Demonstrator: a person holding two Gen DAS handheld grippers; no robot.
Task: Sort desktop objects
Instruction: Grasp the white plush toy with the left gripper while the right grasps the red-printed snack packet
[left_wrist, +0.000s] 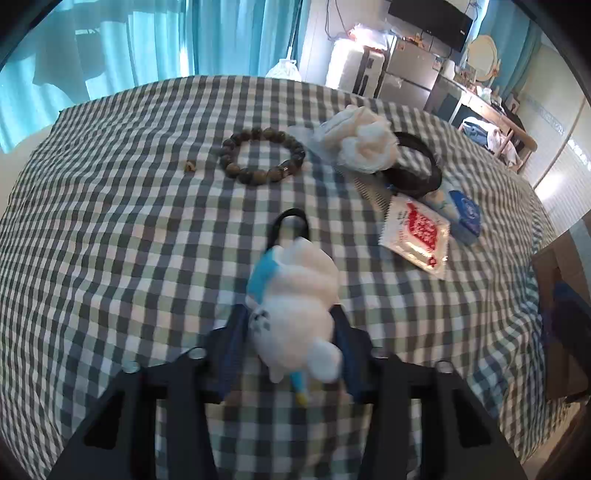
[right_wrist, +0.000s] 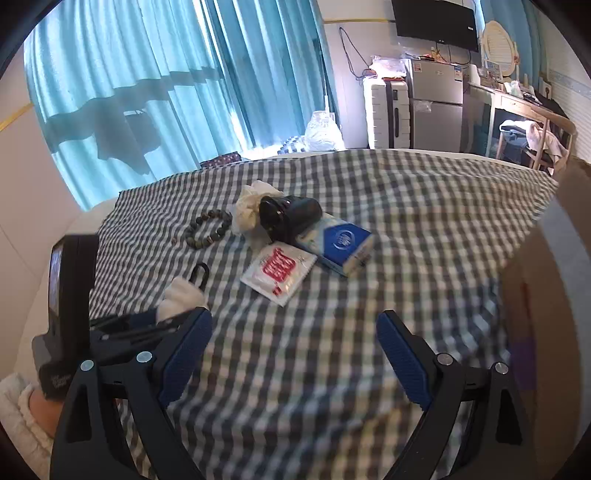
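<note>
Left wrist view: the left gripper (left_wrist: 291, 328) clamps a white plush toy (left_wrist: 295, 295) over the checked cloth (left_wrist: 110, 258); a bead bracelet (left_wrist: 263, 155) lies far beyond. Right wrist view: the right gripper (right_wrist: 293, 339) stands wide, empty; a red-printed packet (right_wrist: 279, 271) lies ahead.

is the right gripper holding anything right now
No, the right gripper stands wide open over bare checkered cloth, nothing between its pads.
</note>
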